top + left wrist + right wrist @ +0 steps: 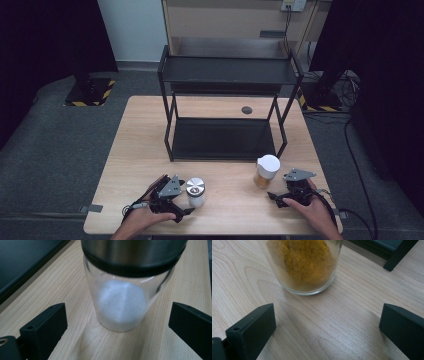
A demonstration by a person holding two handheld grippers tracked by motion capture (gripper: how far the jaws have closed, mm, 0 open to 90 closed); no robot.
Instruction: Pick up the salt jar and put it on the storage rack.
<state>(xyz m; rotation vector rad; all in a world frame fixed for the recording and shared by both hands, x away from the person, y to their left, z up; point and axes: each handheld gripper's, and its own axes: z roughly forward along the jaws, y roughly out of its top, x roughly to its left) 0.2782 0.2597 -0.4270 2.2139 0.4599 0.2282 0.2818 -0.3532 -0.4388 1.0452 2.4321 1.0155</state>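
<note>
Pale wooden table, grey carpet

Lab-like recording room, black curtains, hazard-striped stand base, floor cables

Left hand-held gripper and right hand-held gripper, both jaws wide apart.
</note>
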